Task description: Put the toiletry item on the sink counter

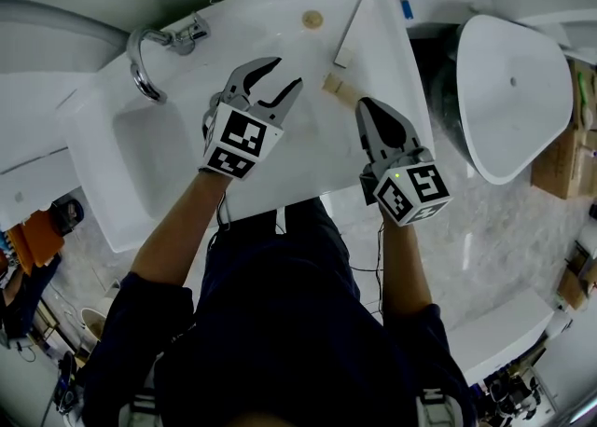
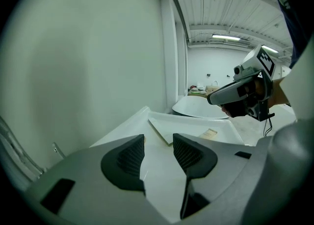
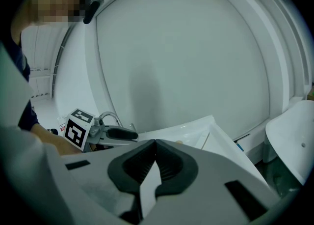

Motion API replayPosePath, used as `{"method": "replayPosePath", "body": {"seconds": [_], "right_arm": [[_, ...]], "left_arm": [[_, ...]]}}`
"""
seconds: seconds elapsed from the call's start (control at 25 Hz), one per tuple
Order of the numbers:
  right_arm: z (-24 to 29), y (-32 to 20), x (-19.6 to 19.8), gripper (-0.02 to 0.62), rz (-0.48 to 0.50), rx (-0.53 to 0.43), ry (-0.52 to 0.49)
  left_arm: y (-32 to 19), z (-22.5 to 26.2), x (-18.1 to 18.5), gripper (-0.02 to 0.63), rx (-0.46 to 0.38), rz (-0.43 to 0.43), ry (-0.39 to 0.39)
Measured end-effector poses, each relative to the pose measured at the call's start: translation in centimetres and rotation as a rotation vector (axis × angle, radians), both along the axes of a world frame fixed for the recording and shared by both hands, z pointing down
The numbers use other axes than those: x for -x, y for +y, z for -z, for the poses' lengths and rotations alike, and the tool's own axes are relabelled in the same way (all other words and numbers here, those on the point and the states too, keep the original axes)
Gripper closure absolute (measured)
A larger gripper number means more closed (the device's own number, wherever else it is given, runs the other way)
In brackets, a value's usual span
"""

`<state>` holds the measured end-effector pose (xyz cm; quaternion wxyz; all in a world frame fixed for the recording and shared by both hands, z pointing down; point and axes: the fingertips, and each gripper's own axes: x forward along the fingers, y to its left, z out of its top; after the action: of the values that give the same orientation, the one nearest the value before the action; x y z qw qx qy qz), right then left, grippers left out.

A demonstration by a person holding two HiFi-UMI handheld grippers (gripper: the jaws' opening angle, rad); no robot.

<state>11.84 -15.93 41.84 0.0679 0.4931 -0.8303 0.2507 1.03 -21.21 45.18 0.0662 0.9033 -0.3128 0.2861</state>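
Since the toiletry item [image 1: 338, 89], a small beige piece, already lies flat on the sink counter [image 1: 308, 169], the placing is judged to be done or nearly so, and the step in hand is taken to be a clean withdrawal. The item rests on the right part of the counter, just beside a flat white slab [image 1: 354, 34] that leans at the back edge.

The right gripper [image 1: 366, 108] is held with its tips just beside the item. In its own view the jaws are seen pressed together with nothing between them. From the left gripper view it is seen raised above the item with a gap between them. For the withdrawal to go well, the gripper should be lifted straight up and back before any sideways travel, so that the item is not nudged toward the slab or the counter's edge.

The left gripper [image 1: 287, 73] is held over the middle of the counter, its jaws spread wide and empty, with only bare white counter seen between them. It is best kept where it is, well apart from the item.

By count: one toiletry item, two grippers, one white slab, one round tan disc [image 1: 312, 18] near the back, one faucet [image 1: 149, 54] and one basin [image 1: 154, 150].
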Motion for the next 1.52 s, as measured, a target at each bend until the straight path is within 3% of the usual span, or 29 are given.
{"method": "replayPosePath", "body": {"seconds": [0.52, 1.52], "right_arm": [[1.6, 1.3, 0.6, 0.591, 0.035, -0.019, 0.006], [3.4, 1.8, 1.2, 0.59, 0.088, -0.041, 0.011]], "left_arm": [[3.3, 3.0, 0.9, 0.451, -0.026, 0.053, 0.088], [5.5, 5.8, 1.9, 0.541, -0.038, 0.092, 0.144]]}}
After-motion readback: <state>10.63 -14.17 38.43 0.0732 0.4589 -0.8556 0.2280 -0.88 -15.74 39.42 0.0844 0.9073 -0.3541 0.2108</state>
